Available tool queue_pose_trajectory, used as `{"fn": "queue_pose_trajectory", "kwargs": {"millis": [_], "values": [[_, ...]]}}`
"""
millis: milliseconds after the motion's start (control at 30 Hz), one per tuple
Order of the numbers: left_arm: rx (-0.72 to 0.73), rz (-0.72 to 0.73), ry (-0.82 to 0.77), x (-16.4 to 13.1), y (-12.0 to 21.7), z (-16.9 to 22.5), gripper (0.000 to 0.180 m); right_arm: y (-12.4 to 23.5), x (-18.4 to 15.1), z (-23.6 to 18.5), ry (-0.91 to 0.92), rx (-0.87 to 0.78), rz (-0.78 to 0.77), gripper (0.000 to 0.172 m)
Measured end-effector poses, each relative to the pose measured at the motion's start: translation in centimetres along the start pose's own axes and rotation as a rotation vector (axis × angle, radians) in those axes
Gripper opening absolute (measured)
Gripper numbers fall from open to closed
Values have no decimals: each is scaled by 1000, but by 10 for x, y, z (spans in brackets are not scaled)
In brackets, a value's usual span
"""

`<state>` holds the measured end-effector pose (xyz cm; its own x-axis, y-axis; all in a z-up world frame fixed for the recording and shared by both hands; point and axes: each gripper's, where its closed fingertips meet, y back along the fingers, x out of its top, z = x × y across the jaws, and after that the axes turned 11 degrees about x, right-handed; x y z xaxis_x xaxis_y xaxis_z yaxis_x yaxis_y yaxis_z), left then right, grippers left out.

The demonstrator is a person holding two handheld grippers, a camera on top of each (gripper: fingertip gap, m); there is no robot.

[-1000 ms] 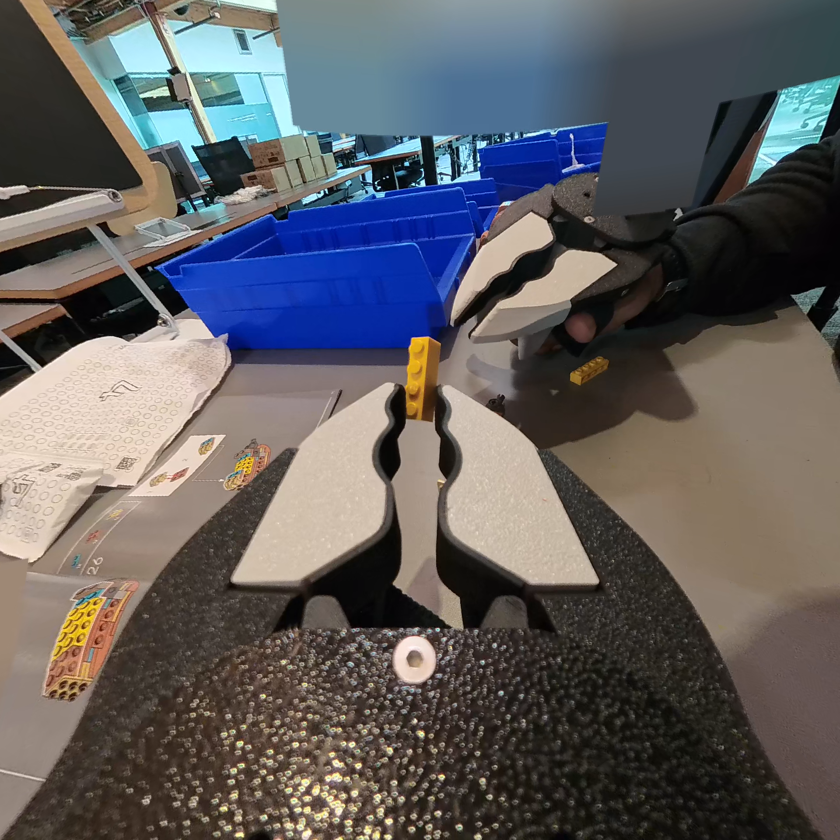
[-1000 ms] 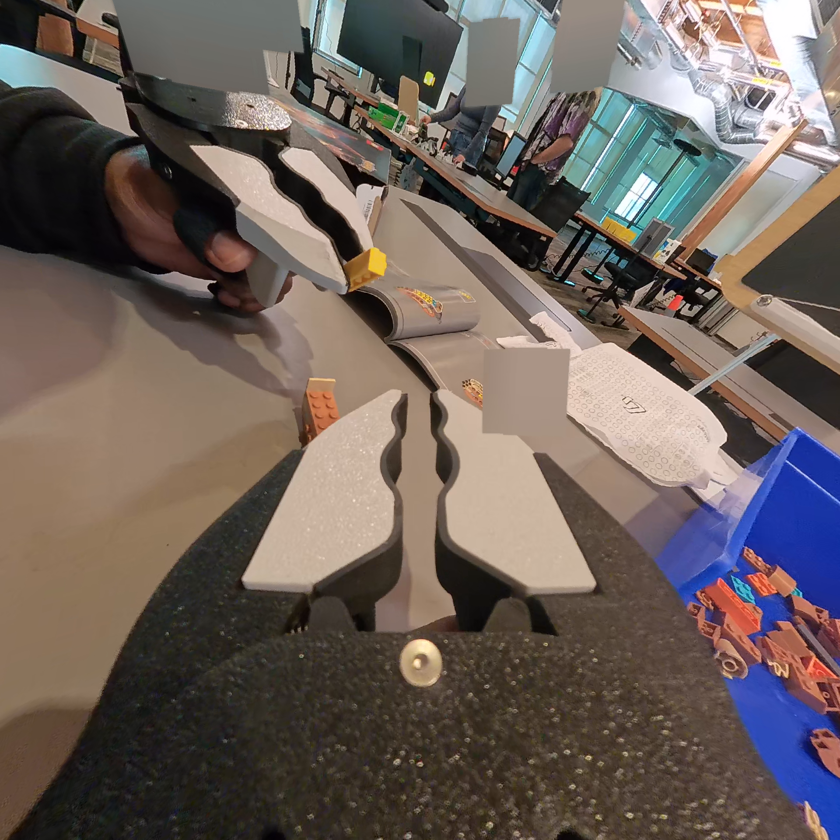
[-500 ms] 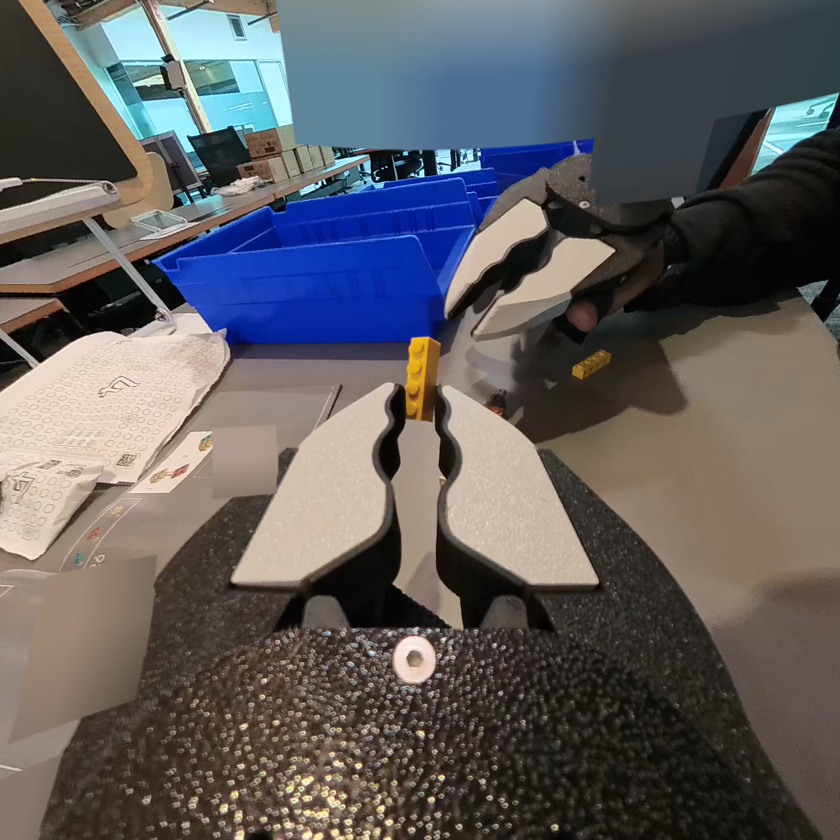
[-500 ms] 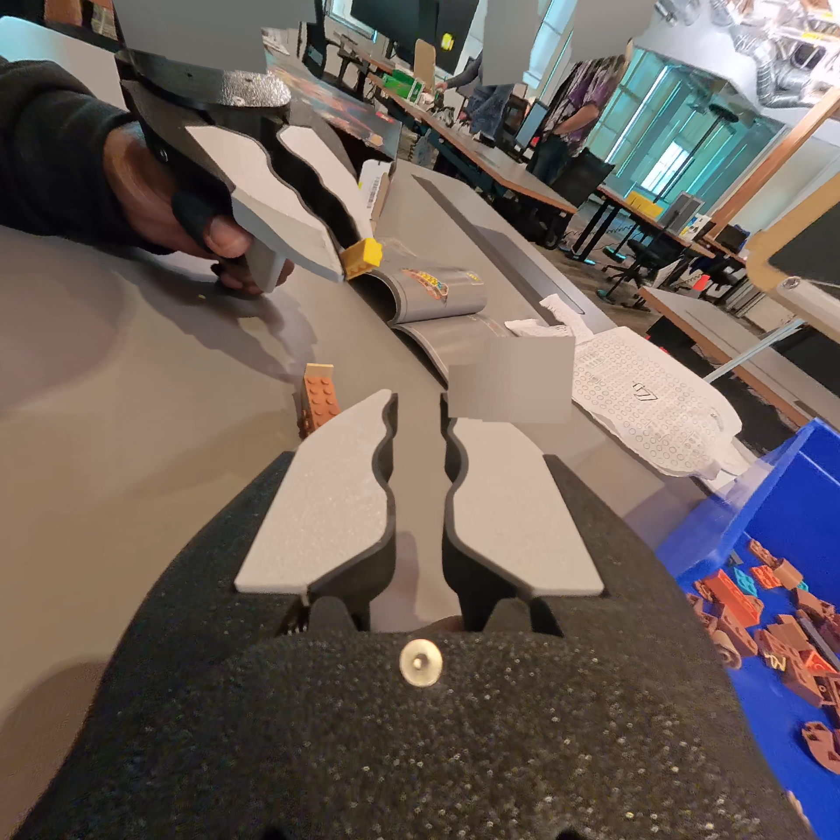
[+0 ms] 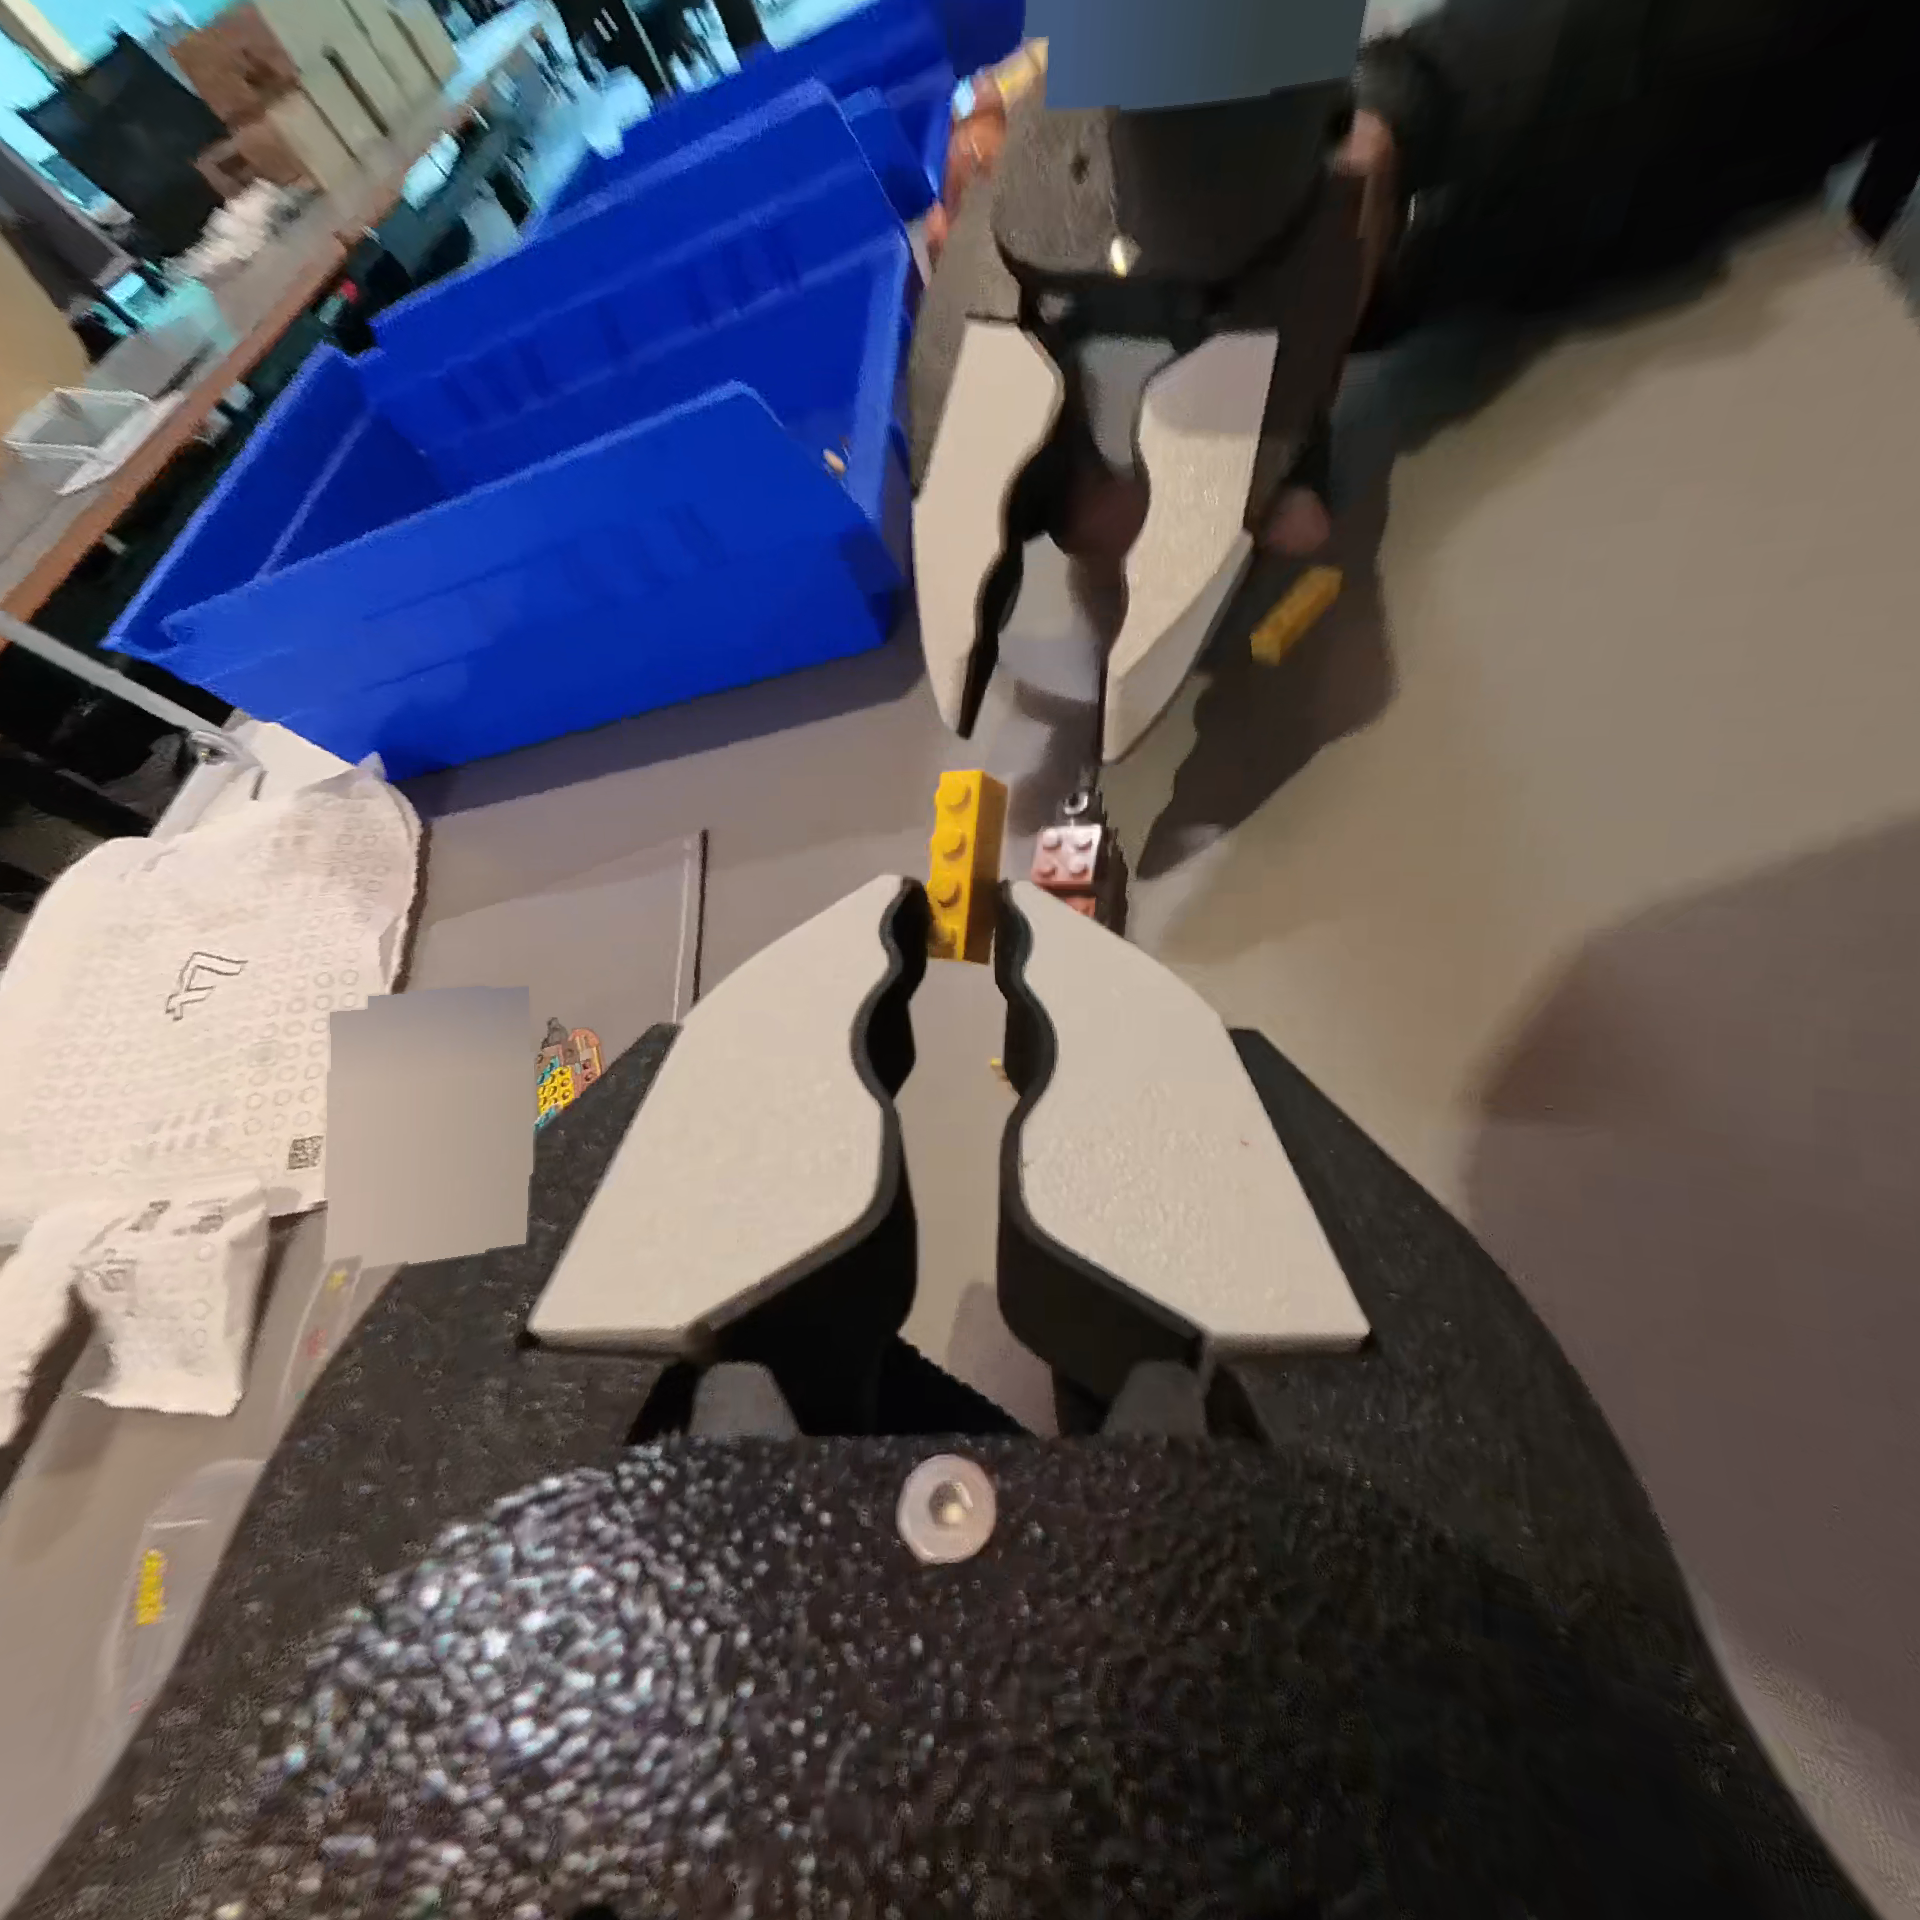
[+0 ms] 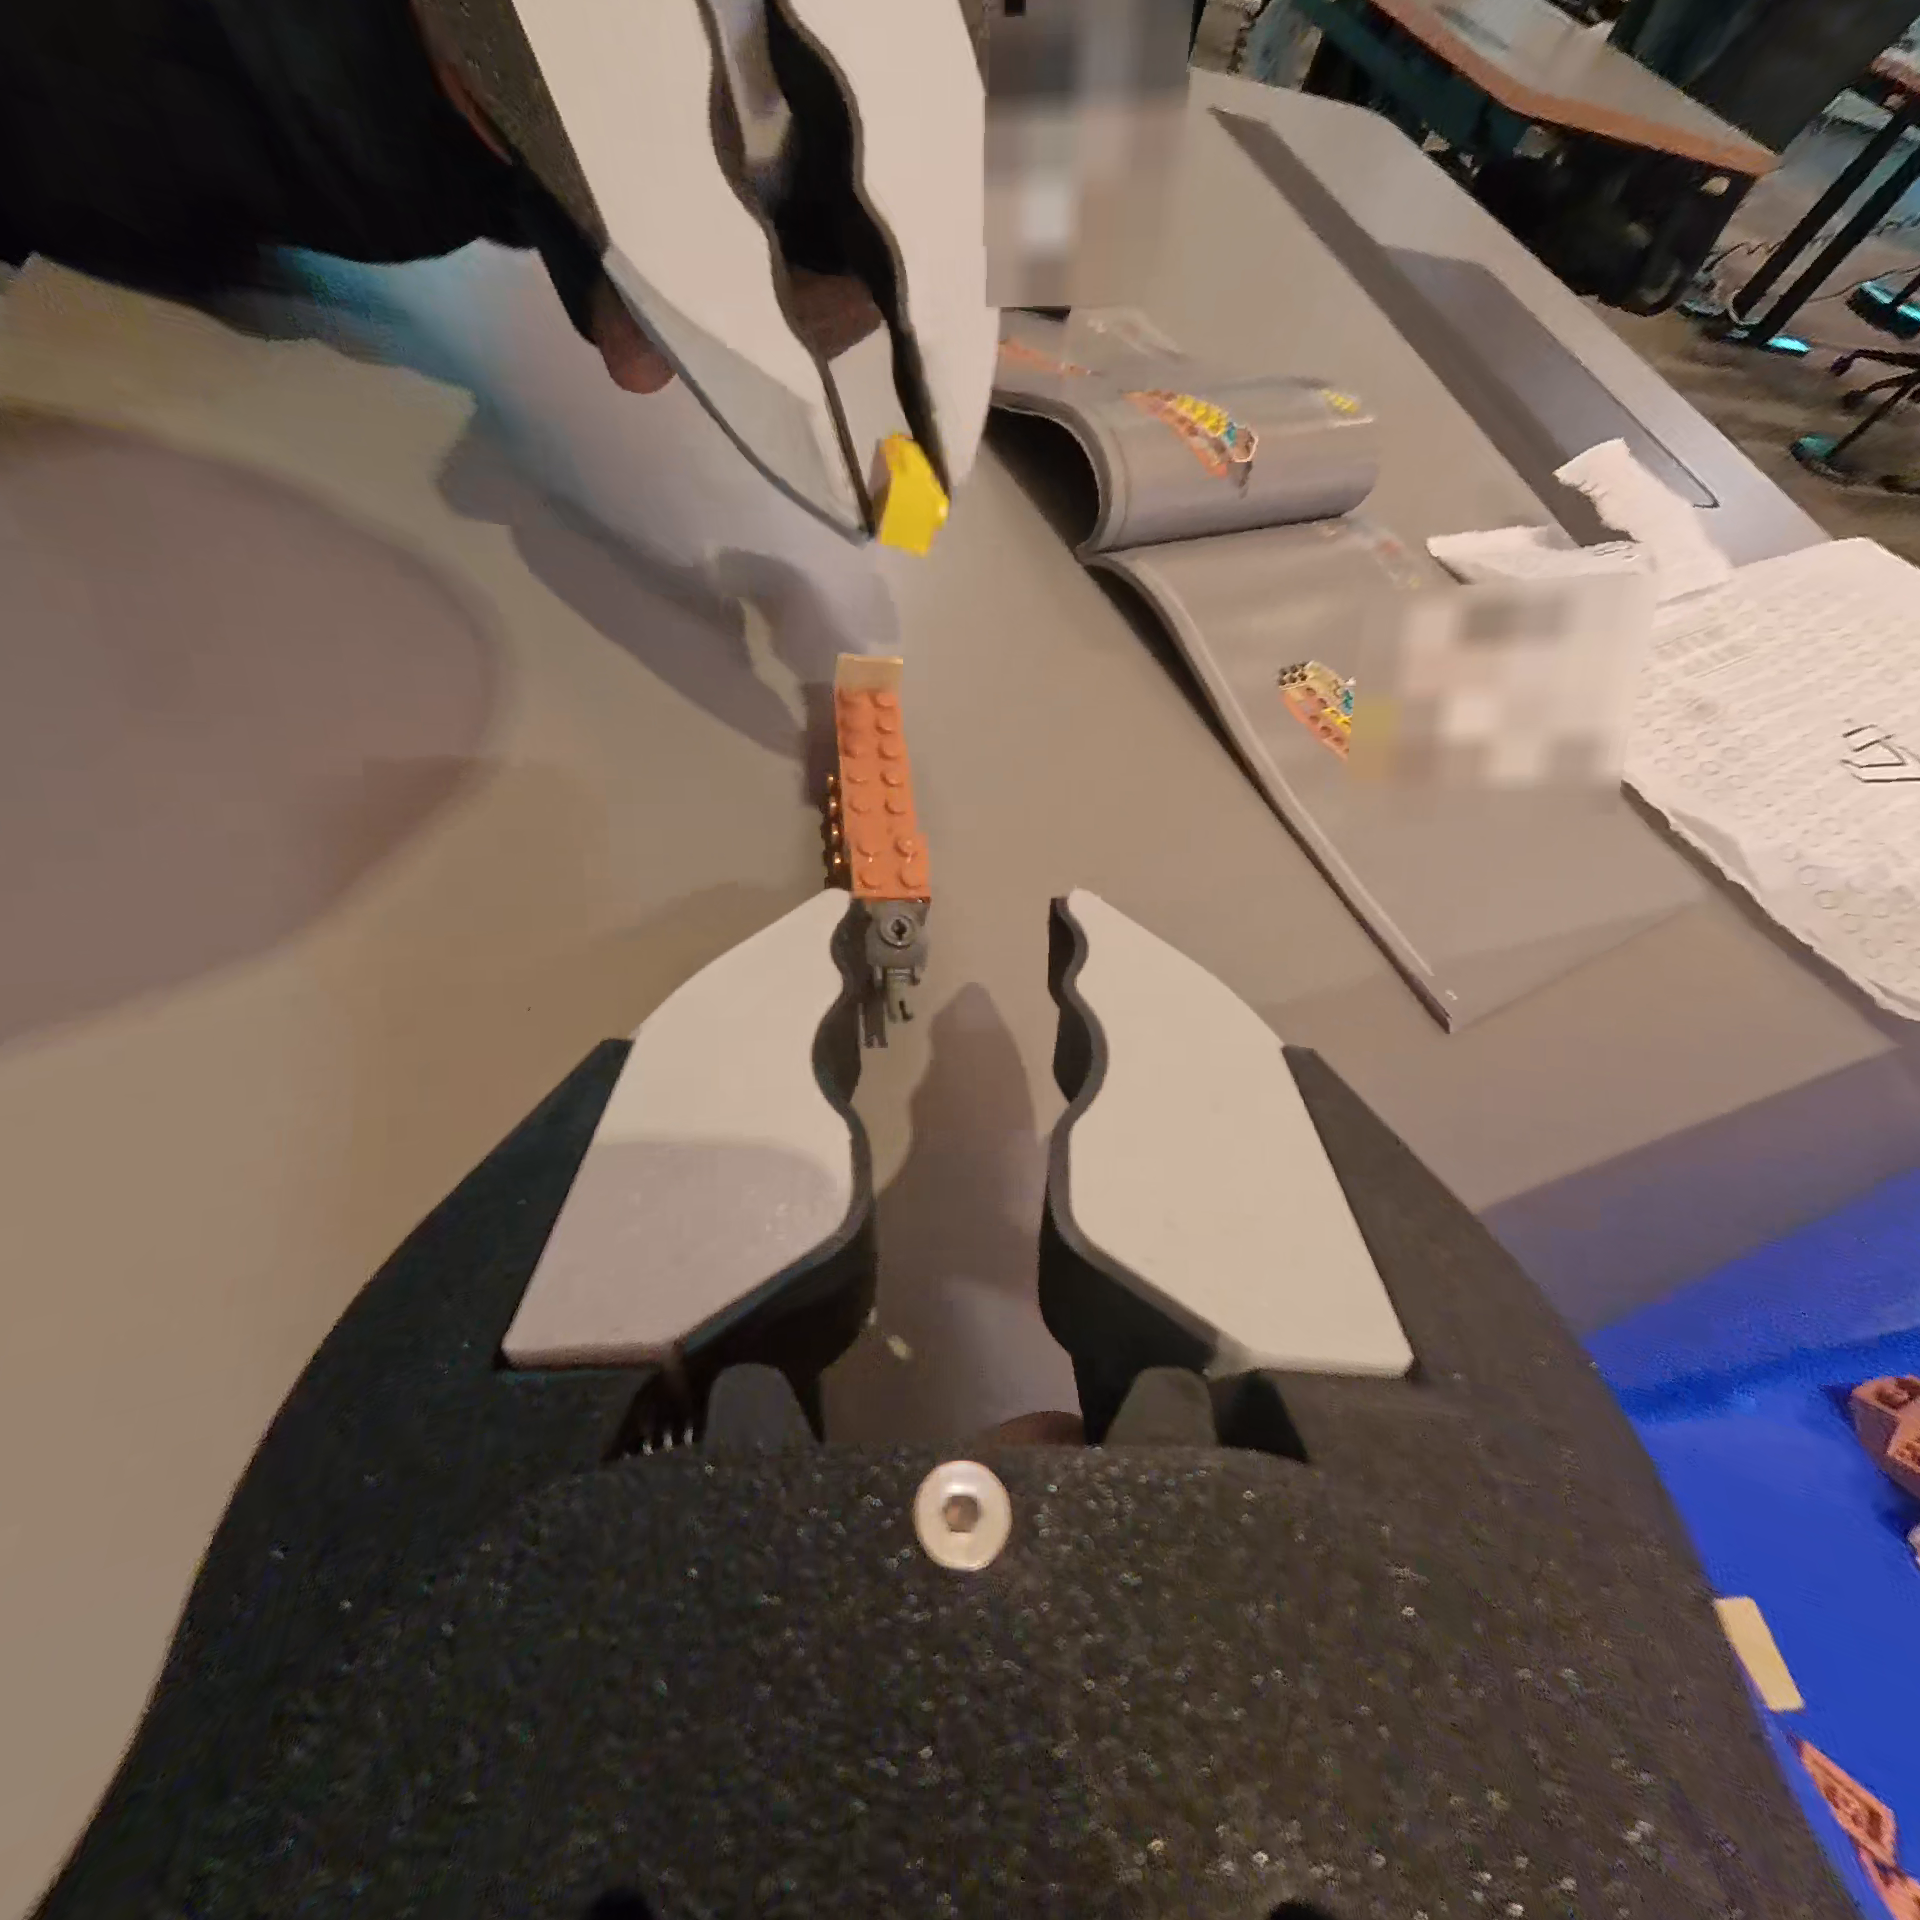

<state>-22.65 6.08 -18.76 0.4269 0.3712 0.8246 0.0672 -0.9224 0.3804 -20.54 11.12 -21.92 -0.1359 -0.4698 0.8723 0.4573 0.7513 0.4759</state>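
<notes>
Left gripper [image 5: 961,914] nearly closed, both fingertips pressed on the lower end of a yellow brick [image 5: 964,862] that stands upright out of the grasp, a single row of studs facing left. Just right of it, on the grey table [image 5: 1558,935], a small brick assembly [image 5: 1075,862] with a pinkish-brown studded top and a dark grey part behind. Farther off, facing back, the right gripper [image 5: 1039,717] with its fingertips well apart, pointing down at that assembly. Beside that gripper's right finger, a second yellow brick [image 5: 1294,615] lying on the table. To the left, blue bins [image 5: 540,582], a white perforated bag [image 5: 197,1018] and part of a printed booklet.

Right gripper [image 6: 951,914] wide open, gripping nothing — the dark grey connector end [image 6: 888,956] of an orange-brown brick assembly [image 6: 878,800] sits just beside the left fingertip, clear of the right one; contact with the left pad cannot be told. Assembly lying on the table, stretching away from the fingers. Beyond it, the left gripper [image 6: 894,488] pinching its yellow brick [image 6: 909,494] above the table. To the right, an open instruction booklet [image 6: 1299,540] and the white bag [image 6: 1787,748] — at the lower right edge, a blue bin [image 6: 1714,1403] with brown bricks.
</notes>
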Motion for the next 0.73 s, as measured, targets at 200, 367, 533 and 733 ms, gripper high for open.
{"fn": "queue_pose_trajectory", "kwargs": {"millis": [200,367,533,733], "values": [[-81,-139,-128,-15,-17,8,12,-4,-4,-4,13,19,-41,32],[-67,-131,-99,-16,-19,7,12,-7,-6,-7,58,-1,-67,31],[-25,-102,-61,-17,-15,3,12,-8,-7,-8,82,-16,-83,31],[84,-39,33,-22,-2,-18,12,-8,-8,-8,86,-20,-89,31]]}}
